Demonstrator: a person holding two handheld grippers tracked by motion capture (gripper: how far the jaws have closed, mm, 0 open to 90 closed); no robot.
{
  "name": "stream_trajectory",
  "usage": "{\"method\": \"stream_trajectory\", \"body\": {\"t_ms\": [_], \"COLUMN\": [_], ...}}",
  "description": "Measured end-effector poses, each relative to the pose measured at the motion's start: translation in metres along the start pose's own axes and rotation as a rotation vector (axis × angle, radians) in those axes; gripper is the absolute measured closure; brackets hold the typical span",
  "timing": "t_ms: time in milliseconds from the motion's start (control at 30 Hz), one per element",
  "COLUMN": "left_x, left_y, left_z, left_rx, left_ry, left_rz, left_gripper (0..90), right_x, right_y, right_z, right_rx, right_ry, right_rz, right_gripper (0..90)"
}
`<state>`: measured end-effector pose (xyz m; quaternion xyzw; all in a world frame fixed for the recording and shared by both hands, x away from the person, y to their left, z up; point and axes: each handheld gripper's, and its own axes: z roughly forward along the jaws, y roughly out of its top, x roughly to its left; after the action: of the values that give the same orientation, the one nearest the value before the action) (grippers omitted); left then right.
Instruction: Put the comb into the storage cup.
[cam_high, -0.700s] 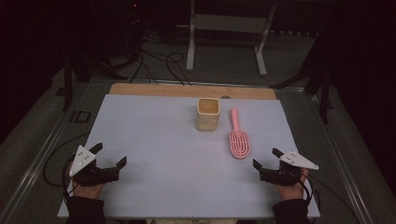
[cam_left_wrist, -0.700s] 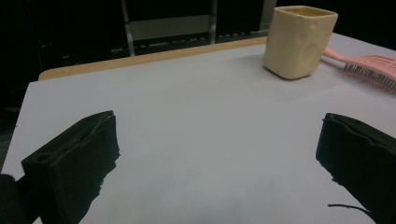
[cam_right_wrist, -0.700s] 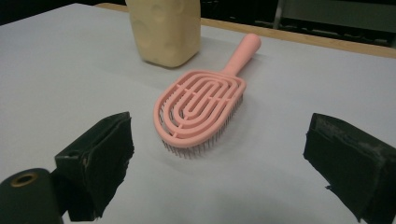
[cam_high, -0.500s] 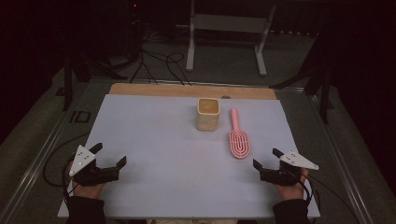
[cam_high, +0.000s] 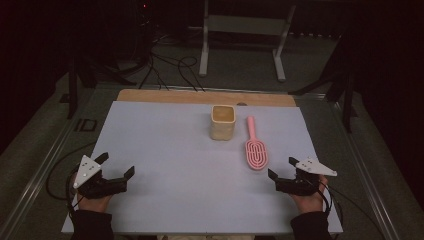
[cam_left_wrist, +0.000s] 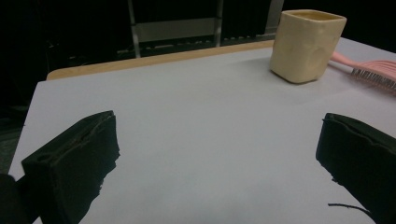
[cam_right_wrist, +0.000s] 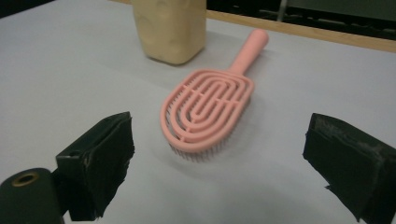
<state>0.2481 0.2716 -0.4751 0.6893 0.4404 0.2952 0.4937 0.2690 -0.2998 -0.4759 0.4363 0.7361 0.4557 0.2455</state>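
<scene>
White tabletop (cam_high: 165, 150): right gripper (cam_high: 281, 176), jaws wide and empty, faces pink hairbrush (cam_high: 255, 152) at 11 o'clock; left gripper (cam_high: 117, 172) equally wide, 2 empty.

"ID" marking (cam_high: 86, 125) on floor left of table; nothing else legible.

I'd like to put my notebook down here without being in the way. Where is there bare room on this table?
The widest free patch is the white sheet left of the cup, reaching down to the left tool. The middle strip between both tools is bare too. It is crowded at the right: the brush lies close beside the cup, just ahead of the right tool.
</scene>
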Motion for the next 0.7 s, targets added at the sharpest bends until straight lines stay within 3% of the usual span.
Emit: {"method": "stream_trajectory", "body": {"t_ms": [200, 533, 700], "left_x": [-0.001, -0.001, -0.002], "left_y": [0.0, 0.0, -0.001], "left_z": [0.001, 0.002, 0.003], "left_rx": [0.002, 0.006, 0.011], "left_ry": [-0.004, -0.007, -0.009], "left_rz": [0.006, 0.005, 0.007], "left_gripper": [0.0, 0.0, 0.0], "right_x": [0.001, -0.004, -0.009], "right_y": [0.009, 0.022, 0.025], "right_z": [0.003, 0.014, 0.021], "right_rx": [-0.005, 0.021, 0.036], "right_ry": [0.011, -0.017, -0.024], "right_rz": [0.0, -0.014, -0.011], "right_gripper": [10.5, 14.2, 21.0]}}
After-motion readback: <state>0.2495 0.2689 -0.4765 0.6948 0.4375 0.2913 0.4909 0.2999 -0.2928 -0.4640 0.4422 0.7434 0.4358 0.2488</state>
